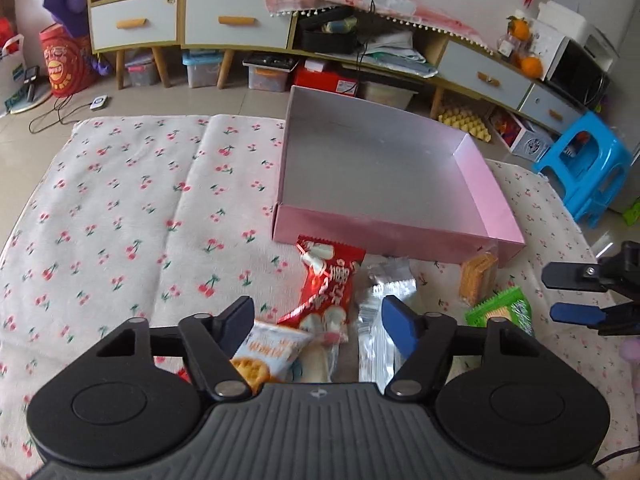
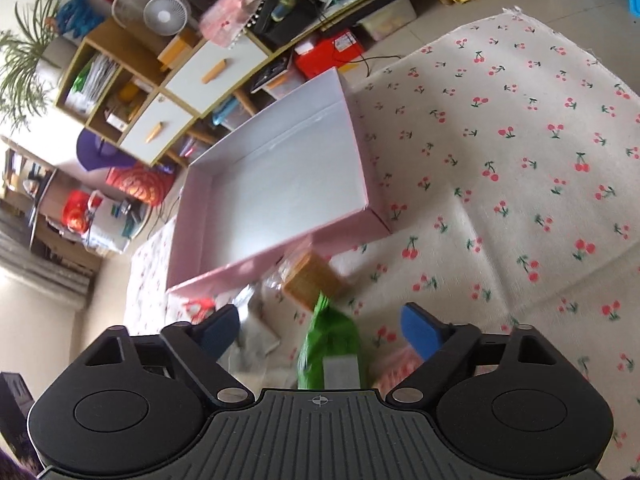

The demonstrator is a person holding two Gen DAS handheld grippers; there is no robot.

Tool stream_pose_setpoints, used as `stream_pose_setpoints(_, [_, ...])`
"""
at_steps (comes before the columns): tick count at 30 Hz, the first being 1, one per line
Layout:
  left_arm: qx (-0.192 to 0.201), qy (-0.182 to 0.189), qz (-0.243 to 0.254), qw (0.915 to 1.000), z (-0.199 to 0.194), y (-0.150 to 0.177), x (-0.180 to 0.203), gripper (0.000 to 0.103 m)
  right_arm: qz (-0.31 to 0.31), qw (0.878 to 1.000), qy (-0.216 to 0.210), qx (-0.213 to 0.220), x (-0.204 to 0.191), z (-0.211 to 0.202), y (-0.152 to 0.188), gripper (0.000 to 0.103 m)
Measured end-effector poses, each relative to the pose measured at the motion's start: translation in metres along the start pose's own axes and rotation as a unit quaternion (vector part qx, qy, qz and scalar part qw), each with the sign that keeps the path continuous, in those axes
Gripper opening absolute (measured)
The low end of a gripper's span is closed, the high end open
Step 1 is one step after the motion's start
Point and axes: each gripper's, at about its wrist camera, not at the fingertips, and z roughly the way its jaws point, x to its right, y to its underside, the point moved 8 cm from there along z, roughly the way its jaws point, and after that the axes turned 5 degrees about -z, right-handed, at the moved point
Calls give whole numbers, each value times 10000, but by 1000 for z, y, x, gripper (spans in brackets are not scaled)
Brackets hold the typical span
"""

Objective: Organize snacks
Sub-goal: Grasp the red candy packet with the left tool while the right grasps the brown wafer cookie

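While both sets of jaws stand apart and hold nothing, the left gripper [image 1: 318,312] over the red packet [image 1: 326,288] and the right gripper [image 2: 320,330] over the green packet [image 2: 332,344], the first pickup seems in hand; next, each must close on its snack and carry it to the pink box [image 1: 400,236] just beyond on the worktop.

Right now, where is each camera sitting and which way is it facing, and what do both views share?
Left wrist: on the left gripper, angled down at the red snack packet and the pink box beyond; its own open fingers show, plus the right gripper at the right edge.
Right wrist: on the right gripper, rolled sideways, angled down at the green snack packet; only its own open fingers show.
Shared: the pink box, the green snack packet, the biscuit pack and the cherry-print cloth.
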Motion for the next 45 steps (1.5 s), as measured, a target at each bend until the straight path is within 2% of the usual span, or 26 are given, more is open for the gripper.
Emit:
stream_pose_setpoints(3, [-64, 21, -13, 10000, 9, 0, 2, 57, -79, 9999, -41, 90, -3, 10, -5, 80])
stream_pose_setpoints(6, [-78, 3, 9, 10000, 15, 0, 3, 52, -413, 9990, -18, 140, -14, 20, -6, 78])
stream_pose_setpoints(10, [-116, 5, -45, 9999, 20, 1, 2, 46, -986, 9948, 202, 127, -28, 35, -4, 74])
stream_pose_setpoints(15, [-182, -58, -26, 9998, 25, 3, 1, 37, -1477, 9876, 529, 102, -37, 48, 1, 62])
stream_pose_setpoints(19, [-160, -89, -107, 9998, 26, 1, 0, 32, -1716, 9824, 720, 157, -42, 53, 4, 61])
stream_pose_setpoints(21, [-158, -108, -121, 9997, 27, 0, -1, 32, -1804, 9805, 748, 222, -44, 52, 5, 53])
stream_pose_setpoints(26, [-130, -135, -167, 9997, 28, -2, 1, 30, -1737, 9821, 699, 213, -43, 51, 4, 48])
stream_pose_setpoints(27, [-132, -130, -168, 9997, 28, -2, 1, 29, -1718, 9825, 684, 203, -42, 50, 4, 40])
stream_pose_setpoints(33, [-148, -106, -147, 9997, 25, -3, 3, 27, -1519, 9864, 614, 161, -39, 47, 2, 40])
stream_pose_setpoints(37, [-131, -56, -178, 9997, 21, -4, 3, 25, -1373, 9887, 579, 144, -38, 44, -1, 36])
stream_pose_setpoints(38, [-125, -49, -171, 9998, 20, -4, 3, 25, -1372, 9888, 558, 154, -39, 42, -1, 34])
stream_pose_setpoints(39, [-120, -41, -172, 9998, 19, -4, 4, 24, -1373, 9892, 497, 158, -41, 40, -2, 26])
stream_pose_setpoints(40, [-117, -27, -181, 9998, 18, -5, 4, 24, -1369, 9894, 451, 157, -43, 39, -2, 25])
stream_pose_setpoints(43, [-114, -26, -223, 9997, 18, -5, 2, 24, -1395, 9891, 454, 142, -42, 39, -2, 31])
stream_pose_setpoints(44, [-123, -35, -247, 9996, 19, -5, 2, 24, -1409, 9887, 496, 105, -41, 40, -2, 36])
stream_pose_setpoints(45, [-134, -40, -273, 9995, 19, -5, 1, 24, -1415, 9884, 555, 65, -40, 43, -1, 52])
